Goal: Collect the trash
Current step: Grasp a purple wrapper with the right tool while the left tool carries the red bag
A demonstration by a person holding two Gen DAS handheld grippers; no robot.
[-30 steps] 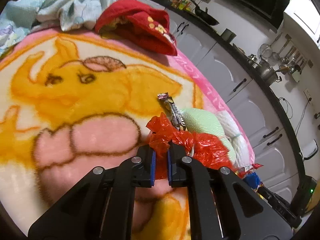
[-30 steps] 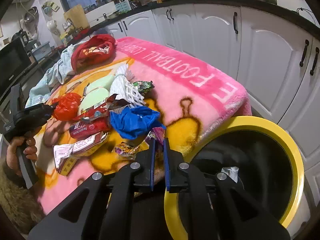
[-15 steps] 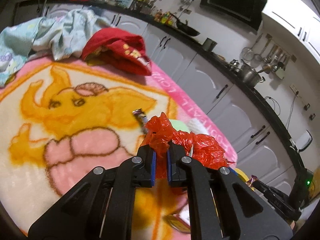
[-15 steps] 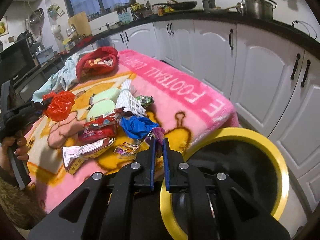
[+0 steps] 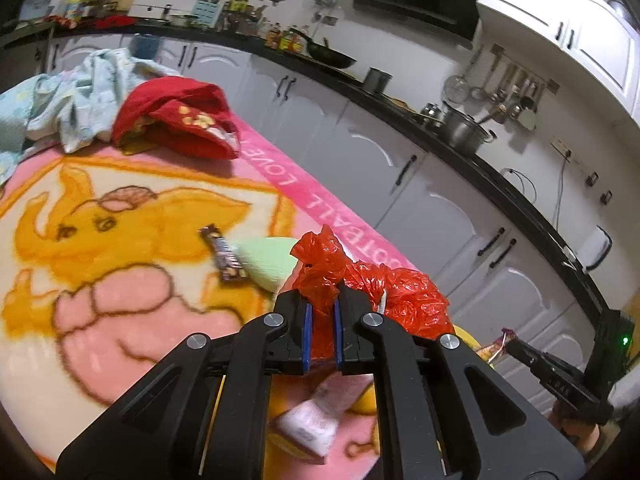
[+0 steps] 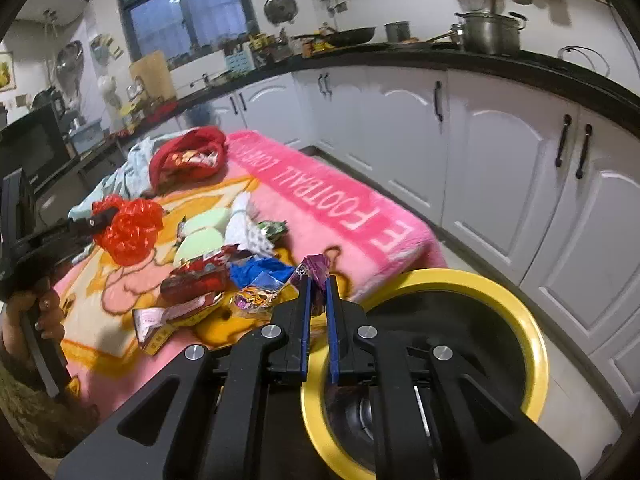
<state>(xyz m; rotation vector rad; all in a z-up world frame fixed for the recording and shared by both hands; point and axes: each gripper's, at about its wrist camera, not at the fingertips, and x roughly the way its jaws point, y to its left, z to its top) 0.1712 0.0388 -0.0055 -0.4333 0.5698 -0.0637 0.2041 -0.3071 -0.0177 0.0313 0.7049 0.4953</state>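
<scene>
We hold the red plastic bag (image 5: pixel 376 284) in the left gripper (image 5: pixel 320 320), jaws clamped; the right gripper (image 6: pixel 316 312), nearer the yellow-rimmed bin (image 6: pixel 520 320) (just beside it), pinches a purple wrapper (image 6: pixel 314 270).

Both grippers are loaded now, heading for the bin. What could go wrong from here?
1. The left gripper pinches only a corner of the red plastic bag; the hanging bulk may tear free or spill.
2. The right gripper holds the purple wrapper by its edge; it could slip out short of the yellow-rimmed bin.
</scene>
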